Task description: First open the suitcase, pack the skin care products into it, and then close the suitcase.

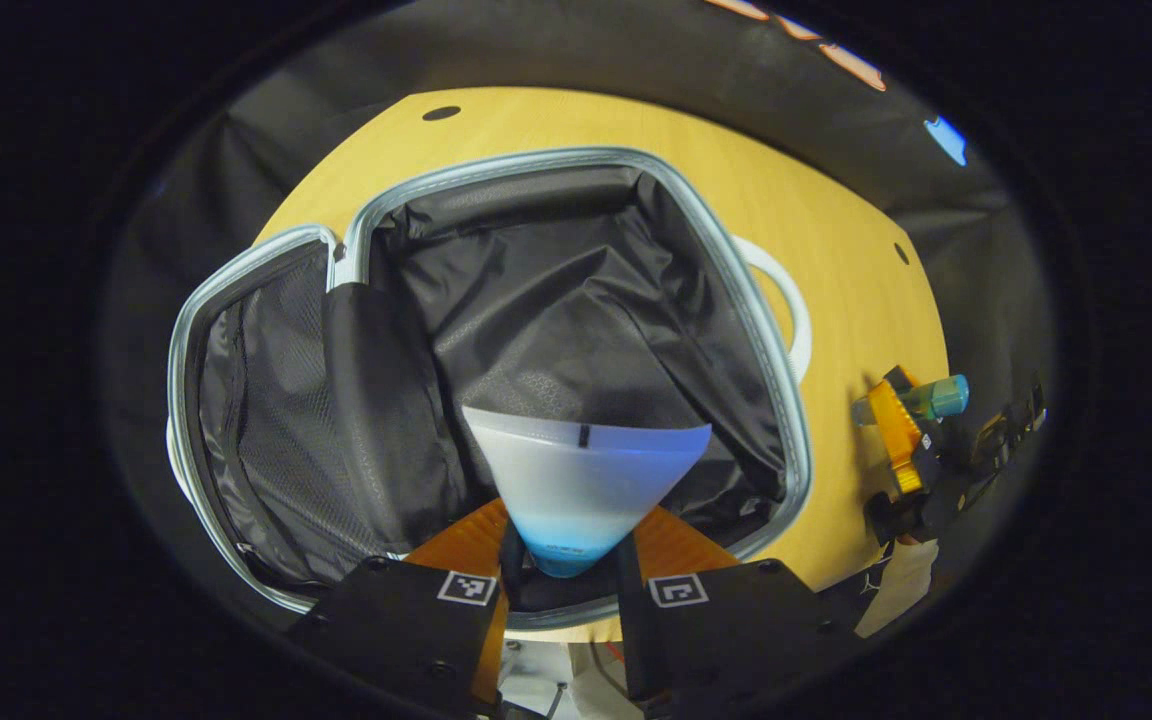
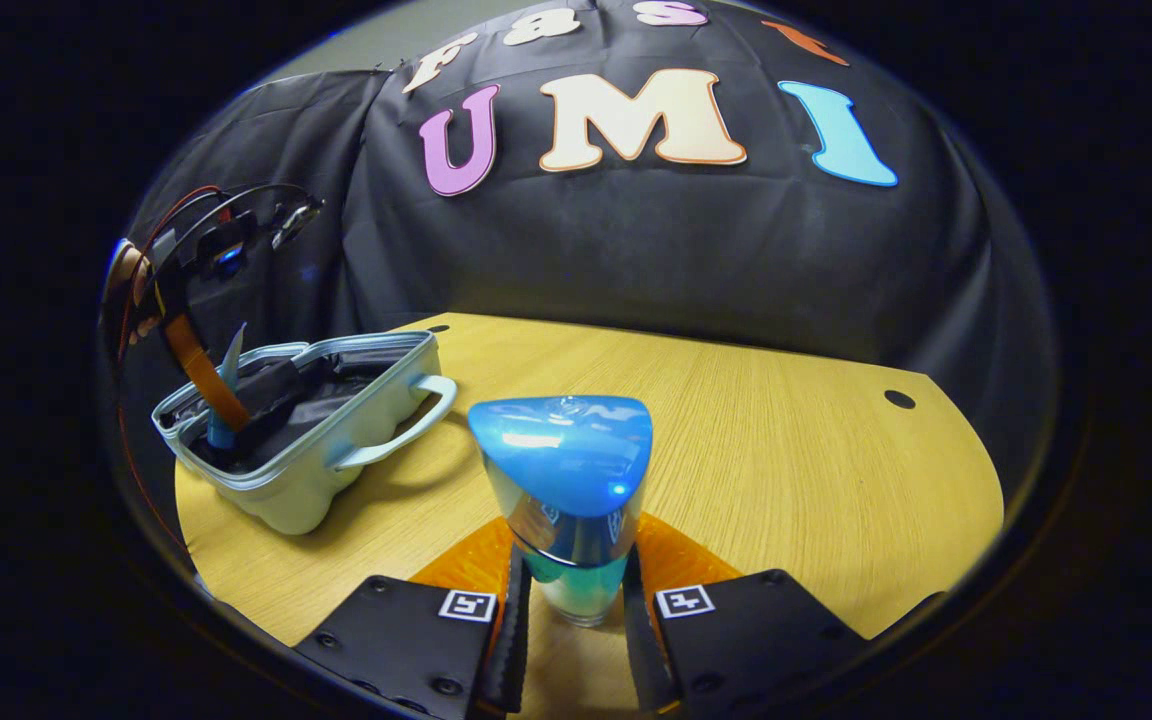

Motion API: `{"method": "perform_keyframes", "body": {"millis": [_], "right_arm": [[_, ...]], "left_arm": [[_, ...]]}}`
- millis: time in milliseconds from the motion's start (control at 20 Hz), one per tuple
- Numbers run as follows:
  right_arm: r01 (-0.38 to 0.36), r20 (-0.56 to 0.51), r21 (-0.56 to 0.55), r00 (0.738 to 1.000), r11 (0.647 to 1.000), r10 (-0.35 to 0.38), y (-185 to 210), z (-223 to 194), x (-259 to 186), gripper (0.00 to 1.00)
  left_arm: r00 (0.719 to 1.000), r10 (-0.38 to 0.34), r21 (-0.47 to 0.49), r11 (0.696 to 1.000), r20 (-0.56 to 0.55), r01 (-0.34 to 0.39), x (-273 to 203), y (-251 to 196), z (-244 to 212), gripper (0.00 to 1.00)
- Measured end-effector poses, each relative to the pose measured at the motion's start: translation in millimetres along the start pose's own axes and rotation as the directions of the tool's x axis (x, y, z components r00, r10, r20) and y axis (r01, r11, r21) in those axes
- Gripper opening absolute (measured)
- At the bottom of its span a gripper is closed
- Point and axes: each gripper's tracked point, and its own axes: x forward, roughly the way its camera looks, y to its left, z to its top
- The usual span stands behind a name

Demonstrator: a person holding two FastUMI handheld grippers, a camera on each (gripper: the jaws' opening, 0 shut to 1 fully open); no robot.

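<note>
I am packing: my left tool (image 1: 568,560) pinches a tube (image 1: 584,480) over the open suitcase (image 1: 576,165) and should let go next, while my right tool (image 2: 576,600) pinches a blue-capped bottle (image 2: 566,490) on the bench (image 2: 786,470).

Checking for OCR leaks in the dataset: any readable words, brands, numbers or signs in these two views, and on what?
No text reads clearly.
Tube in the left gripper: faint print near its blue end, too small to read.
Bottle in the right gripper: marks on its body, blurred.
Square markers on the gripper fingers: coded patterns, no words.
</note>
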Motion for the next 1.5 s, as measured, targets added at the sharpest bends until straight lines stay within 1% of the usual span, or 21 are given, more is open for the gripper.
{"method": "perform_keyframes", "body": {"millis": [50,100,200,350,450,500,600,700,750,800,850,1000,1150,1300,1500], "right_arm": [[0.011,-0.006,-0.008,1.000,1.000,-0.011,-2,0,0,0.43],[0.019,-0.010,-0.014,1.000,1.000,-0.019,-2,0,0,0.43],[0.030,-0.012,-0.010,0.999,0.999,-0.030,-3,4,-1,0.43],[0.040,-0.006,0.007,0.999,0.999,-0.040,-1,14,0,0.43],[0.043,0.001,0.010,0.999,0.999,-0.043,5,25,-4,0.43],[0.038,0.004,0.010,0.999,0.999,-0.038,10,32,-7,0.43],[0.023,0.009,0.020,1.000,1.000,-0.023,24,47,-11,0.43],[-0.011,0.013,0.044,1.000,0.999,0.010,49,62,-18,0.43],[-0.028,0.016,0.051,0.999,0.998,0.027,63,70,-22,0.43],[-0.052,0.018,0.055,0.999,0.997,0.051,80,77,-23,0.43],[-0.080,0.022,0.060,0.997,0.995,0.079,97,84,-25,0.43],[-0.184,-0.019,0.099,0.982,0.978,0.186,157,90,-29,0.43],[-0.287,-0.082,0.088,0.952,0.954,0.294,213,90,-27,0.43],[-0.372,-0.188,0.055,0.908,0.927,0.375,256,78,-15,0.43],[-0.414,-0.336,0.035,0.853,0.910,0.401,286,46,7,0.43]], "left_arm": [[1.000,0.004,0.000,1.000,-0.021,-0.004,2,2,-2,0.41],[0.999,0.013,-0.003,1.000,-0.036,-0.013,4,5,-3,0.45],[0.998,0.036,0.005,0.999,-0.044,-0.036,6,12,1,0.47],[0.999,0.048,0.011,0.999,-0.025,-0.048,-1,17,7,0.69],[0.999,0.047,0.011,0.999,-0.002,-0.047,-10,21,10,0.93],[0.999,0.041,0.006,0.999,0.009,-0.041,-15,21,10,1.00],[0.999,0.028,-0.007,1.000,0.034,-0.027,-30,25,9,0.96],[0.998,0.014,-0.020,1.000,0.067,-0.012,-46,33,9,0.99],[0.997,0.010,-0.024,1.000,0.081,-0.008,-54,38,8,0.97],[0.995,0.007,-0.030,1.000,0.098,-0.004,-62,44,7,0.99],[0.994,0.001,-0.036,0.999,0.110,0.003,-70,52,4,0.96],[0.989,0.005,-0.065,0.998,0.149,0.005,-95,80,-6,0.96],[0.982,0.026,-0.098,0.995,0.187,-0.008,-118,115,-21,0.96],[0.977,0.056,-0.148,0.989,0.208,-0.025,-135,152,-40,0.97],[0.969,0.089,-0.209,0.977,0.232,-0.040,-147,198,-61,0.96]]}}
